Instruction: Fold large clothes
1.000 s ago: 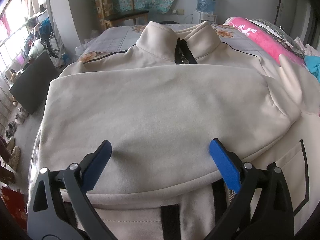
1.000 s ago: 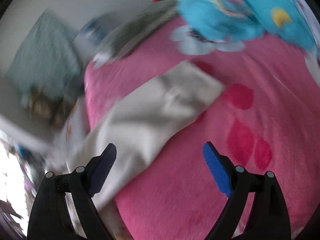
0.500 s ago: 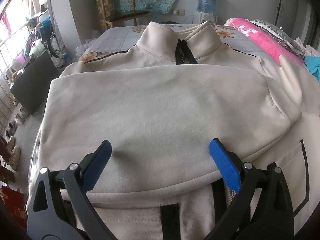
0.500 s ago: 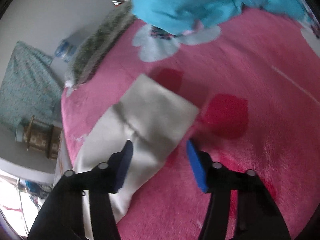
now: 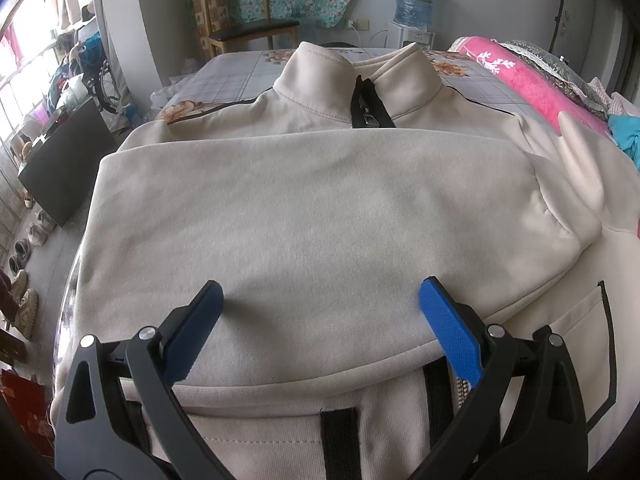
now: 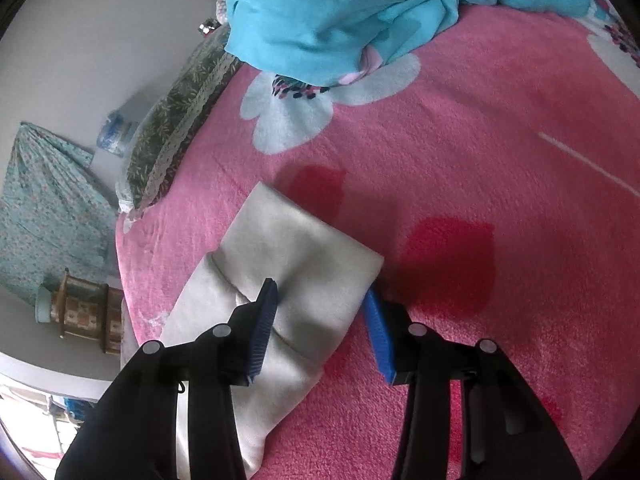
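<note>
- On the bed [image 5: 248, 68], left wrist view: cream jacket [image 5: 320, 208] lies spread, collar [image 5: 356, 76] at the far end, one sleeve folded across its chest. Left gripper [image 5: 318, 300] hovers over that sleeve, its fingers [image 5: 448, 320] spread wide and holding nothing.
- Right wrist view only: the other sleeve's cuff [image 6: 304, 264] rests on a pink blanket [image 6: 480, 160], with a turquoise cloth [image 6: 340, 12] beyond it. Right gripper [image 6: 322, 300] straddles the cuff; its fingers [image 6: 378, 328] stand partly closed at either side of the fabric. Whether they already pinch it cannot be told.
- Left wrist view only: chair [image 5: 248, 28] and water bottle [image 5: 414, 2] against the far wall.
- Change over the last second: the left gripper has not moved; the right gripper has advanced onto the cuff and narrowed from a wide spread.
</note>
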Demonstrator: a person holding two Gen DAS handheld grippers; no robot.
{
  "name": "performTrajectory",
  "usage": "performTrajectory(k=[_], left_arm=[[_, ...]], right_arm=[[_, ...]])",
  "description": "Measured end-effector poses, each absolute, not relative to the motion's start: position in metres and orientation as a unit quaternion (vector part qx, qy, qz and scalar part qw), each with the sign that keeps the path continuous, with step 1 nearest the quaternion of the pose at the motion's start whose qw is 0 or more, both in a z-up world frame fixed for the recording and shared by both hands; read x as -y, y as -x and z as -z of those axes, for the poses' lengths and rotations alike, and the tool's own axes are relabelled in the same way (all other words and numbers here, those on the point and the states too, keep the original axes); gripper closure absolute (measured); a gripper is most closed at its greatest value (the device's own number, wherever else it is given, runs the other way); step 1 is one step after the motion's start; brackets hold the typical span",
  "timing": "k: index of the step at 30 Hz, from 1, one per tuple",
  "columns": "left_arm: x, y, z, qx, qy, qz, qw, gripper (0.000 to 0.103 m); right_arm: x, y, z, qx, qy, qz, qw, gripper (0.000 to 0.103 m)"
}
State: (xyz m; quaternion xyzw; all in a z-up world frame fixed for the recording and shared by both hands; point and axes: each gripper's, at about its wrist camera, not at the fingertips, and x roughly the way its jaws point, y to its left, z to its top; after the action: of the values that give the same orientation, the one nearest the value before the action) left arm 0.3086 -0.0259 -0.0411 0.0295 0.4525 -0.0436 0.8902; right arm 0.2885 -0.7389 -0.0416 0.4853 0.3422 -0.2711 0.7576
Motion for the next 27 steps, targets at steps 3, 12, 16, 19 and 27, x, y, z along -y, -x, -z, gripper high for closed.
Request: performTrajectory(k=[3, 12, 16, 19, 27], left_arm=[[0.025, -0.309, 0.041, -0.453, -0.029, 0.044, 0.89, 0.008], [0.025, -0.309, 0.042, -0.452, -0.029, 0.044, 0.89, 0.008], [0.025, -0.309, 0.042, -0.452, -0.029, 0.044, 0.89, 0.008], [0.025, -0.309, 0.042, -0.452, -0.029, 0.044, 0.89, 0.008], [0.025, -0.309, 0.042, -0.452, -0.028, 0.044, 0.89, 0.008]], right_arm=[[0.738, -0.289, 0.042, -0.343, -0.483, 0.274, 0.758, 0.06], [0.733, -0.292, 0.039, -0.35, -0.458, 0.281, 0.767, 0.062], [0.734, -0.287, 0.039, -0.34, -0.467, 0.276, 0.768, 0.067], [0.739, -0.28, 0.043, -0.322, -0.495, 0.26, 0.764, 0.067], [0.741, -0.28, 0.045, -0.325, -0.5, 0.258, 0.76, 0.078]])
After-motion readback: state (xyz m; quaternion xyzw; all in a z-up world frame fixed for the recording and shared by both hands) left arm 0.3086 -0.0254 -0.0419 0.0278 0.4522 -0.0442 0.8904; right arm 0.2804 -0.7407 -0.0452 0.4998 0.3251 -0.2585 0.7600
